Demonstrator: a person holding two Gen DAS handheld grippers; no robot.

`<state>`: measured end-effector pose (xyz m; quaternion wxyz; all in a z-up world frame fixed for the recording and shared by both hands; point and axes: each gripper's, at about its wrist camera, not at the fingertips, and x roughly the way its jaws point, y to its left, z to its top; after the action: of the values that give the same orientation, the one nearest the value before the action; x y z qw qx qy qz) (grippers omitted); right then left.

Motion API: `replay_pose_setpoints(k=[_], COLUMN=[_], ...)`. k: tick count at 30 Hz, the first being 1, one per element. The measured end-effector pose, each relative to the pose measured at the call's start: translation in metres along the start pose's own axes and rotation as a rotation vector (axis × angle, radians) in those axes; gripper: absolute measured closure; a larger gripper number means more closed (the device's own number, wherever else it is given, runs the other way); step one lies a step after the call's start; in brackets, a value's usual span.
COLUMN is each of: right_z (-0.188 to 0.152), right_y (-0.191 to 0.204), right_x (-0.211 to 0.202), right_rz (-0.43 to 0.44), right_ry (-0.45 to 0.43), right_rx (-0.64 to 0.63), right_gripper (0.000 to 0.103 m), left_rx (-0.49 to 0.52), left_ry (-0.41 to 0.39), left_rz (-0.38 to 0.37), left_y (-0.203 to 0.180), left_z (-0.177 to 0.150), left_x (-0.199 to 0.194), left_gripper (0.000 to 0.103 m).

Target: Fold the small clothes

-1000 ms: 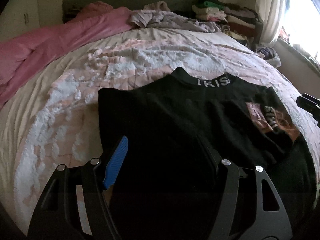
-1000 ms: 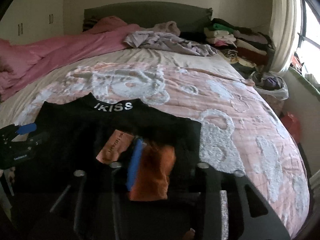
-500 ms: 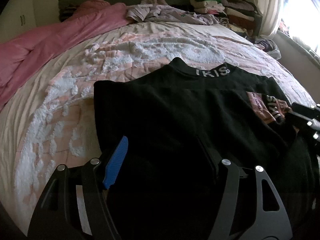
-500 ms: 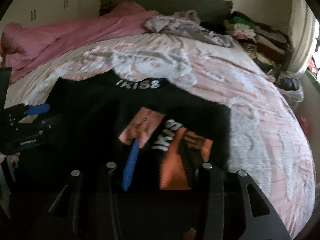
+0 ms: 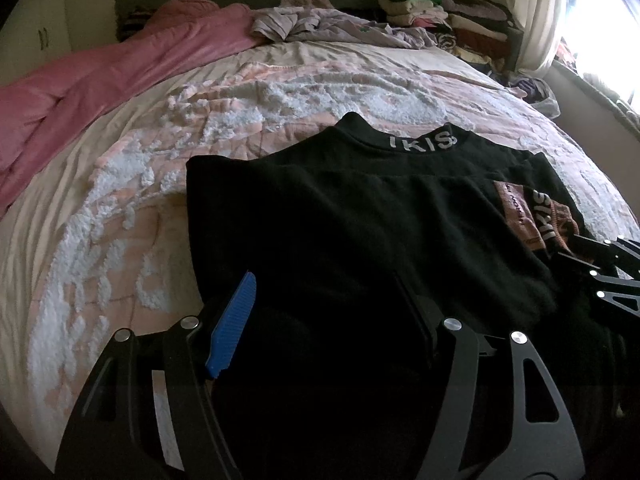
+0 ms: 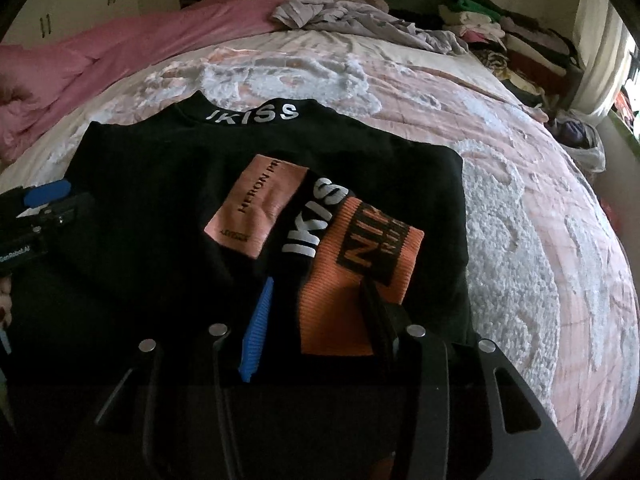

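Observation:
A black top (image 5: 340,220) with "IKISS" on its collar lies flat on the bed; it also shows in the right wrist view (image 6: 160,184). A folded sleeve with a pink patch (image 6: 256,208) and an orange cuff (image 6: 360,268) lies over its right side. My left gripper (image 5: 320,304) is open above the top's near left part. My right gripper (image 6: 316,308) is open, its jaws either side of the orange cuff. Each gripper shows at the edge of the other's view.
The bed has a pink and white quilt (image 5: 240,108). A pink duvet (image 5: 100,80) lies at the left, a heap of lilac clothes (image 5: 320,28) at the head, stacked folded clothes (image 5: 440,16) at the far right. A window and curtain (image 5: 536,12) stand on the right.
Both grippers have moved forward and lower over the top. The sleeve's pink patch and orange cuff now lie closer under the right gripper.

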<state>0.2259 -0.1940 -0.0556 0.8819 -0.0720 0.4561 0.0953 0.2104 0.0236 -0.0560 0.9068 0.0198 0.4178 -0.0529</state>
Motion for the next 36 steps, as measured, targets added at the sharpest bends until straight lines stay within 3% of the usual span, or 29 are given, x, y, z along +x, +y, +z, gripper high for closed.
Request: replay_pose_setpoints(k=[7,14,17,25,27,29,31,34,36], right_z=[-0.002,-0.006,-0.007,-0.01,-0.011,-0.011,-0.011,-0.01,-0.009], right_y=[0.005,0.013,0.02,0.025,0.023,0.021,0.022,0.023,0.023], right_x=[-0.011,-0.028,-0.028,-0.017,-0.022,-0.027,-0.033,-0.04,-0.047], right_rz=[0.002,0.071,0.091,0.061,0.076,0.091,0.1,0.104,0.104], right_ry=[-0.033,-0.074,-0.069,-0.023,-0.039,-0.054,-0.071,-0.089,-0.109], right_rx=[-0.007,-0.013,-0.024,-0.019,-0.01,-0.003,0.004,0.008,0.012], right_gripper=[0.059,0.057,0.051,0.049,0.047,0.038,0.037,0.024,0.022], left_rx=[-0.002,0.01,0.021,0.053,0.046,0.045,0.047,0.05,0.051], left_ry=[0.001,0.002,0.003,0.007,0.004,0.002,-0.002,-0.006,-0.009], left_rz=[-0.002,-0.01,-0.023,-0.023,-0.03,-0.039,-0.044,-0.049,-0.053], left_y=[0.0,-0.005,-0.01,-0.02,-0.019,-0.019,-0.02,-0.021,-0.021], left_z=[0.0,-0.003,-0.006,-0.009,-0.008,-0.008,-0.008,-0.007,-0.006], left_x=[0.0,-0.004,-0.009,-0.015,-0.017,-0.018,-0.022,-0.025,-0.028], left_gripper=[0.043,0.043,0.043,0.043,0.043,0.039,0.039,0.038,0.031])
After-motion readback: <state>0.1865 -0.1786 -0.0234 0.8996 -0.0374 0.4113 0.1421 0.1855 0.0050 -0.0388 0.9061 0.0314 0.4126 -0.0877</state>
